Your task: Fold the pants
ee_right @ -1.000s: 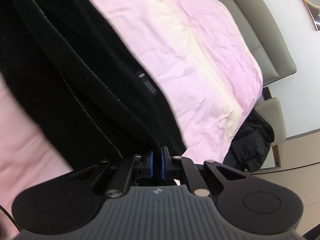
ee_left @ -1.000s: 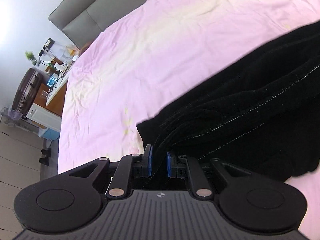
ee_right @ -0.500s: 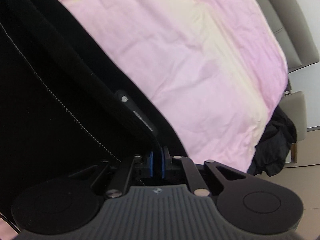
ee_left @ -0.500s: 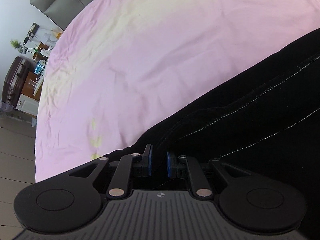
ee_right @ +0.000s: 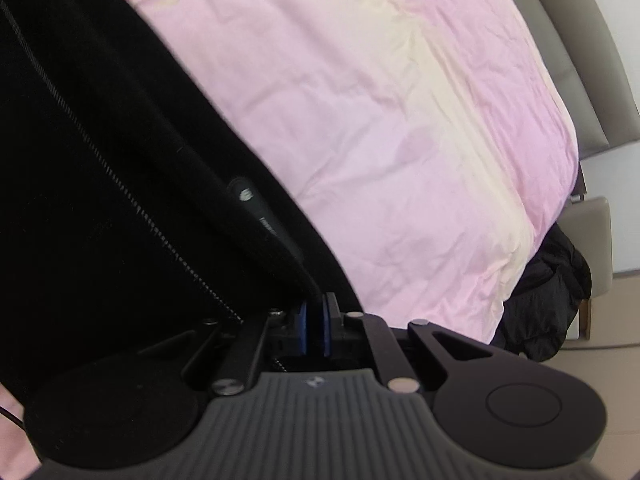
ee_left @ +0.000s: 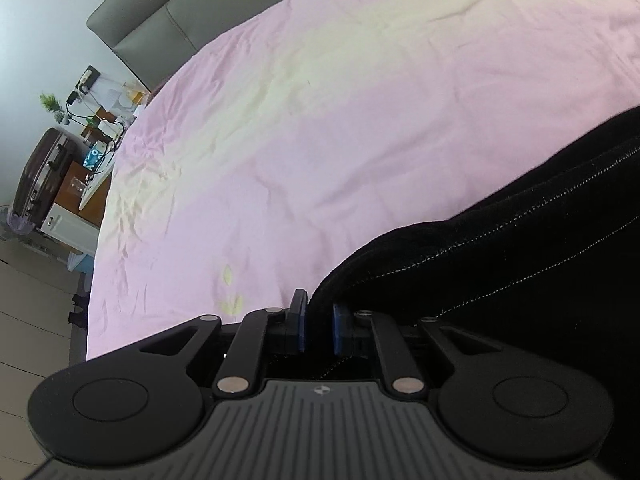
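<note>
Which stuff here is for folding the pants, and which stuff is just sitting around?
For the job:
- black pants with pale stitching
- left gripper, shut on the pants
- right gripper, shut on the pants
- pink wrinkled bedsheet, the folding surface

Just lying about:
- dark brown suitcase
- small green plant
- black clothing heap

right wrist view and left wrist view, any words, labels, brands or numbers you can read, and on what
No text can be read.
Label on the black pants: pale print, too blurred to read.
Small emblem on the right gripper body: a mark, no letters.
Same emblem on the left gripper body: no letters.
</note>
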Demonstrator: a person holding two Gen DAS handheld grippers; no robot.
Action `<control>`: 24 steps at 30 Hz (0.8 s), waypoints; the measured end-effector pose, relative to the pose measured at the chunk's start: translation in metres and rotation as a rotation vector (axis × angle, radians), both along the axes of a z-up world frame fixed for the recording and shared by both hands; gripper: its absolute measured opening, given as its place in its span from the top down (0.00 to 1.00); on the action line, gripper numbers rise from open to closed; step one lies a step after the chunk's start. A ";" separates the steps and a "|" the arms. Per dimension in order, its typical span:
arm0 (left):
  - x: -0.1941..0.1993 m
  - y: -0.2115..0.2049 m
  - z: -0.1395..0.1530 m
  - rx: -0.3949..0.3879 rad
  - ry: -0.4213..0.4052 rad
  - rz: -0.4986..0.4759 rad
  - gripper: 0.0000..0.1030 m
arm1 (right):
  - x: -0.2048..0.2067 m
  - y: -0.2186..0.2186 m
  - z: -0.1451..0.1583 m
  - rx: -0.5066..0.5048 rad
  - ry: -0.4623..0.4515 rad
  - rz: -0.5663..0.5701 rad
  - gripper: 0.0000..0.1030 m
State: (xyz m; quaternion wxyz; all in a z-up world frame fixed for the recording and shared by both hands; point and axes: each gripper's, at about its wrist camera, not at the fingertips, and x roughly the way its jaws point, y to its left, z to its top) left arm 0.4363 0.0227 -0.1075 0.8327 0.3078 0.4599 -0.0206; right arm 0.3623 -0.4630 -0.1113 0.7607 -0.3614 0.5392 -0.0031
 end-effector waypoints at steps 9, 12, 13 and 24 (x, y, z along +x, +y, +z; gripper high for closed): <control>0.043 -0.005 -0.038 -0.014 0.043 0.088 0.86 | 0.031 0.008 -0.019 -0.048 -0.014 -0.078 0.99; 0.053 0.000 -0.050 -0.050 0.077 0.121 0.82 | 0.039 0.004 -0.035 -0.032 0.007 -0.104 0.99; 0.053 0.000 -0.053 -0.046 0.077 0.119 0.78 | 0.041 0.004 -0.039 -0.030 0.013 -0.106 0.98; 0.049 0.036 -0.003 -0.156 0.012 0.183 0.31 | 0.039 -0.007 -0.012 -0.011 -0.028 -0.164 0.49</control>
